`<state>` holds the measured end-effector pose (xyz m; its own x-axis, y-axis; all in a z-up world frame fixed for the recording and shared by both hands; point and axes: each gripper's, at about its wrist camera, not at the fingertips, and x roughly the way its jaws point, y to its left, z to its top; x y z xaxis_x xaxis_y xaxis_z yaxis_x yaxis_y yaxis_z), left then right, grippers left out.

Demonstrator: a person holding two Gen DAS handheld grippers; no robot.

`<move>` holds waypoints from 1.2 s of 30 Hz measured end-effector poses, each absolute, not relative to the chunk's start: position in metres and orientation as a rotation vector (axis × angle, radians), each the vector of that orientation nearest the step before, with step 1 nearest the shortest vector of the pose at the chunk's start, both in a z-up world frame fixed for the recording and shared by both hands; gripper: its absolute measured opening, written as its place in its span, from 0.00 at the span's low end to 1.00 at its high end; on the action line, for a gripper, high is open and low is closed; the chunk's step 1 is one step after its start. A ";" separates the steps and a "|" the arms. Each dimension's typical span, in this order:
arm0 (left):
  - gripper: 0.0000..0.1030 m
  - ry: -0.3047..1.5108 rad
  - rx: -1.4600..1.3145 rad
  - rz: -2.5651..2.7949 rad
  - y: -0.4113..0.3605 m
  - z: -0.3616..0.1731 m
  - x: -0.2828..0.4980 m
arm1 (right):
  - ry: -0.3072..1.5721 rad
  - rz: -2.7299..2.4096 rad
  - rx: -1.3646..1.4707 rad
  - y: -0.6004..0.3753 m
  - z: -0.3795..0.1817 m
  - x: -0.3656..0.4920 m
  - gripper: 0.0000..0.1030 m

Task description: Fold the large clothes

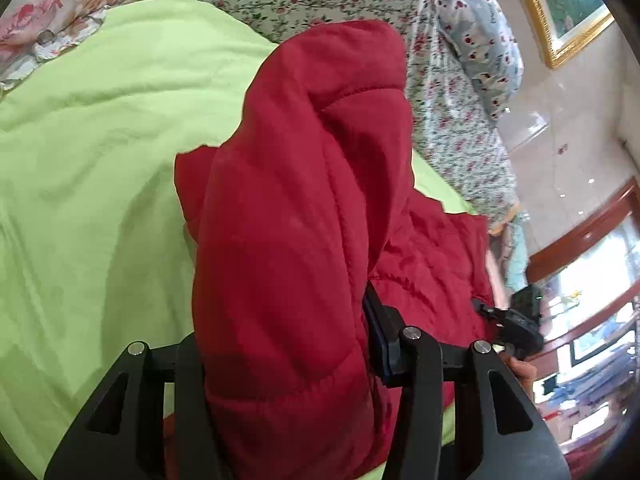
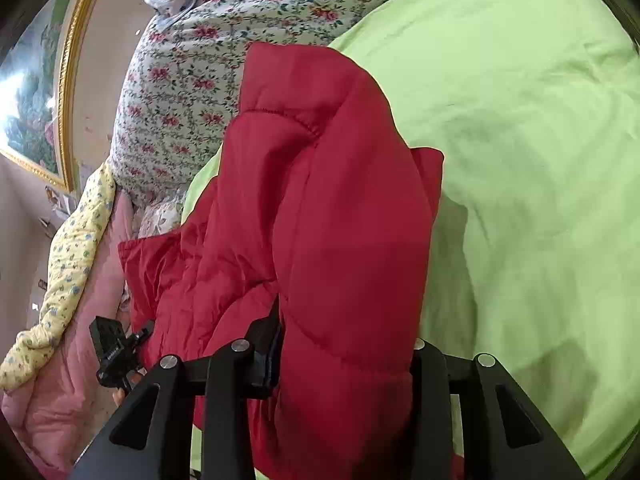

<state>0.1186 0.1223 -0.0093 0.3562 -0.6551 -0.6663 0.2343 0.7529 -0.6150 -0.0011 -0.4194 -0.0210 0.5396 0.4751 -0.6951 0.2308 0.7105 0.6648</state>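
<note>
Left gripper [image 1: 288, 360] and right gripper [image 2: 344, 364] each clamped on a thick bunch of the red padded jacket [image 1: 304, 184]. Jacket hangs lifted over the green bedspread [image 1: 100, 160], slack sagging between the two grippers, rest trailing toward the floral bedding [image 1: 448, 92] edge.

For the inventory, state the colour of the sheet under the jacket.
Plain light green sheet, clearest in the right wrist view.
</note>
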 end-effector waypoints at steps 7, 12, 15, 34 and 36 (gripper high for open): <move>0.58 1.079 -0.445 -0.505 0.117 -0.028 0.125 | 1.018 0.125 0.747 -0.416 -0.028 0.002 0.45; 0.72 1.056 -0.369 -0.428 0.108 -0.024 0.120 | 1.017 0.110 0.750 -0.418 -0.031 -0.003 0.49; 0.90 1.054 -0.326 -0.338 0.110 -0.019 0.117 | 1.024 0.089 0.743 -0.418 -0.028 -0.004 0.59; 0.88 0.969 -0.047 -0.305 0.068 0.008 0.118 | 0.991 -0.093 0.319 -0.382 0.013 0.027 0.91; 0.68 0.966 -0.012 -0.308 0.062 0.006 0.117 | 1.005 -0.084 0.291 -0.373 0.008 0.033 0.85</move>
